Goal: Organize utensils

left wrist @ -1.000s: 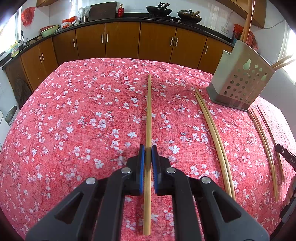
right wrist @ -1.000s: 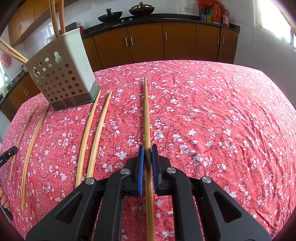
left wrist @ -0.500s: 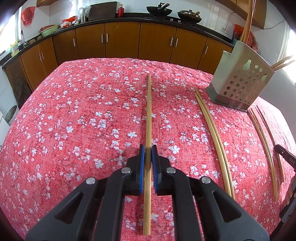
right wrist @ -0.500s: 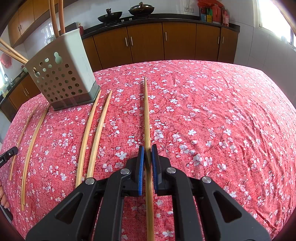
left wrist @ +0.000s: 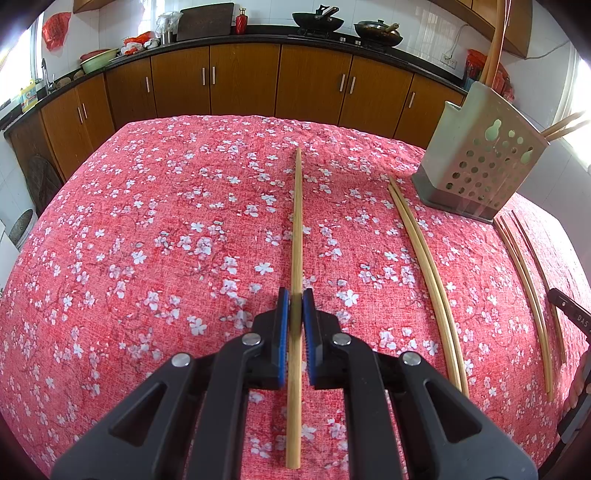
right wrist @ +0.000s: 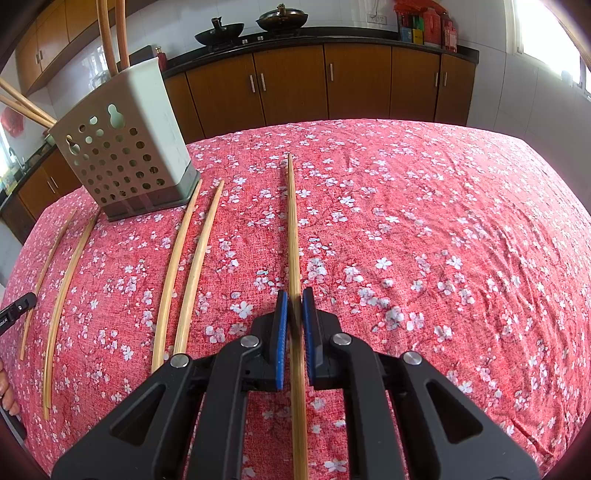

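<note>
Left gripper (left wrist: pixel 296 300): jaws closed to the width of one chopstick (left wrist: pixel 296 221), which lies along the red cloth (left wrist: pixel 147 240). Right gripper (right wrist: pixel 294 300): likewise clamped on another chopstick (right wrist: pixel 291 221). Perforated holder (right wrist: pixel 125 155) upright, between both views. For a clean lift: raise level, tip upright near the holder, release only above its opening. Loose pairs (left wrist: pixel 424 258) beside it, untouched.

Red tablecloth (left wrist: pixel 155 229) with white blossom print covers the table. Behind it, brown wooden cabinets (left wrist: pixel 243 81) under a black countertop (left wrist: pixel 258 31); two woks (left wrist: pixel 317 18) on the stove, red bottle (left wrist: pixel 241 16), green basin (left wrist: pixel 96 61) at left. In the right wrist view, window (right wrist: pixel 546 33) at upper right, bright.
</note>
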### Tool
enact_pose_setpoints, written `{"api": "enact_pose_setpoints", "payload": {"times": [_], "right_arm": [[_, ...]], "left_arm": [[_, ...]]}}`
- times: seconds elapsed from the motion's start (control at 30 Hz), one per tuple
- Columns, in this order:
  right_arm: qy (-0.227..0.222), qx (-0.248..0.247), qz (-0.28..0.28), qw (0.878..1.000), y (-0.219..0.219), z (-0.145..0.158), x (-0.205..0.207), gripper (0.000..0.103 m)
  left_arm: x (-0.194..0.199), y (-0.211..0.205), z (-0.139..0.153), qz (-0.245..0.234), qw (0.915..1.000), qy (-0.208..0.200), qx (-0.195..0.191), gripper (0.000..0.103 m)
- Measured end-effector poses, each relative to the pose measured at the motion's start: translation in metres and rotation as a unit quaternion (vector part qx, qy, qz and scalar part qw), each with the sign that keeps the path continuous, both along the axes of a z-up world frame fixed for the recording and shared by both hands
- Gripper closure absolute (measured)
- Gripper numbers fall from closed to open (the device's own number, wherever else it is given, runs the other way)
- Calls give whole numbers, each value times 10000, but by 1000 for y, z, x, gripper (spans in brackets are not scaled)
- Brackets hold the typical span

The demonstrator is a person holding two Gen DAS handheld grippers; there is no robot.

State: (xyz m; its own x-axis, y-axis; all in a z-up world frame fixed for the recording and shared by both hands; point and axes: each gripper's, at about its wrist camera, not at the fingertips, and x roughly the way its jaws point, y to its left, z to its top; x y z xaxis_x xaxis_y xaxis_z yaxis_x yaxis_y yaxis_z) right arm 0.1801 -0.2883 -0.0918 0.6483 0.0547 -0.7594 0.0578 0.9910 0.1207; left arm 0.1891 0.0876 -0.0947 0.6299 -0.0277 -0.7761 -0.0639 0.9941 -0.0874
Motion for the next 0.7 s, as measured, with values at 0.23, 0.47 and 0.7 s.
{"api": "enact_pose_setpoints", "payload": {"times": [0.23, 0.47, 0.7], "right_arm": [[5, 4, -5, 10000, -2, 1, 1, 94], [6, 40, -1, 10000, -2, 3, -9, 94], [12, -55, 2, 10000, 1, 7, -9, 95]], "left_arm": [[-1, -3, 2, 2, 10000, 2, 28, 93], [-16, -9, 3, -71, 9999, 18, 154, 93], [-16, -15, 7, -95, 9994, 33, 345, 95]]}}
